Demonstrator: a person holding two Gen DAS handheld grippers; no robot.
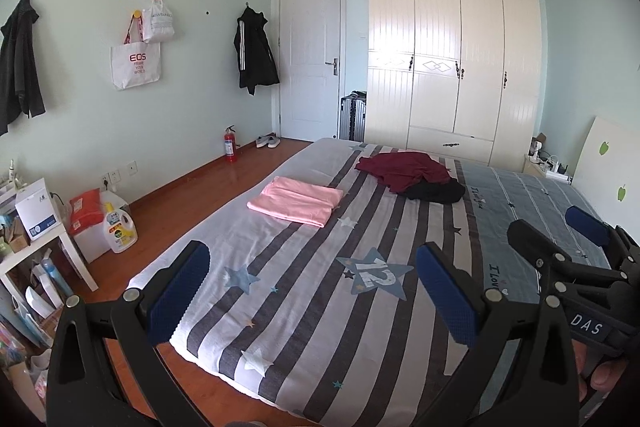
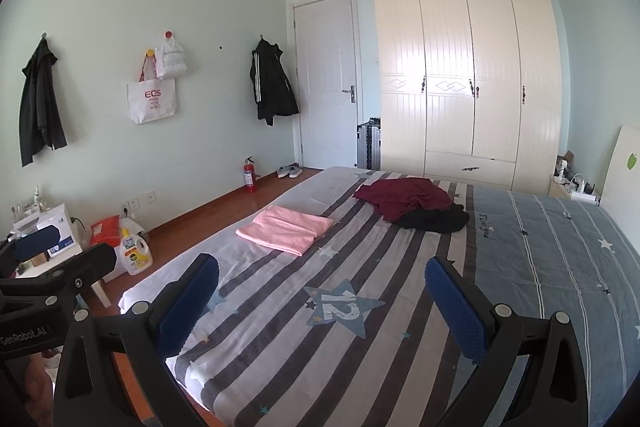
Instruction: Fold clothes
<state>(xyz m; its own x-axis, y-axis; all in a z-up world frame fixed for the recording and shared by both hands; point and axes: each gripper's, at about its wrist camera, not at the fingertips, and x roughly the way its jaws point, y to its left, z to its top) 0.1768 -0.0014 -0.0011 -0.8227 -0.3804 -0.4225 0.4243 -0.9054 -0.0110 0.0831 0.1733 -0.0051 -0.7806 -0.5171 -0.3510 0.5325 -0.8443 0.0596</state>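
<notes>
Both claws wide and empty above the near bed (image 1: 304,327).
Left gripper (image 1: 316,291) and right gripper (image 2: 320,307) face my far maroon garment (image 1: 404,169); pink garment (image 1: 296,201) lies folded left, apparently finished.

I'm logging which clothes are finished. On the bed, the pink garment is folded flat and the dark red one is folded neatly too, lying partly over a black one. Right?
Not quite. The dark red garment is not folded; it lies crumpled in a heap, as the left wrist view shows. The rest holds: the pink garment is folded flat on the bed, and the dark red one lies partly over the black one.
</notes>
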